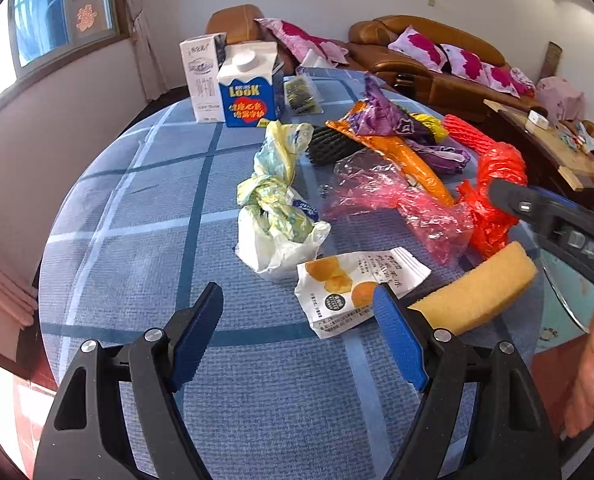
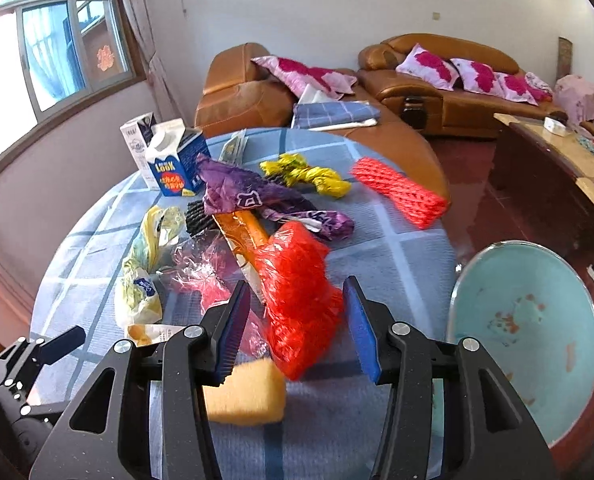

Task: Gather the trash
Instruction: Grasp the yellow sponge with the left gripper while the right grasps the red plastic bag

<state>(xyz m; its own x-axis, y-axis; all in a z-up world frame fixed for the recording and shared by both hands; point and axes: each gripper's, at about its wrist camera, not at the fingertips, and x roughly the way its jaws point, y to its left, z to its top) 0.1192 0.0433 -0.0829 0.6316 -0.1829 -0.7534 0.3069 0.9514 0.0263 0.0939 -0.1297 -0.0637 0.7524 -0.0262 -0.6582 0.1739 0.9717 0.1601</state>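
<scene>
Trash lies on a blue plaid table (image 1: 137,216). My left gripper (image 1: 299,326) is open above the cloth, its right finger next to a white snack wrapper (image 1: 349,288) and a yellow sponge (image 1: 477,296). My right gripper (image 2: 295,326) is open, its fingers on either side of a crumpled red plastic bag (image 2: 297,300); that bag also shows in the left wrist view (image 1: 497,184). A pink clear wrapper (image 1: 397,196), a yellow-white bag (image 1: 277,208), orange (image 2: 245,228) and purple wrappers (image 2: 257,196) lie nearby.
Two milk cartons (image 1: 249,88) stand at the far side of the table. A red foam net (image 2: 401,192) and a yellow wrapper (image 2: 309,174) lie to the right. A pale blue basin (image 2: 529,328) sits beside the table's right edge. Brown sofas (image 2: 437,92) are behind.
</scene>
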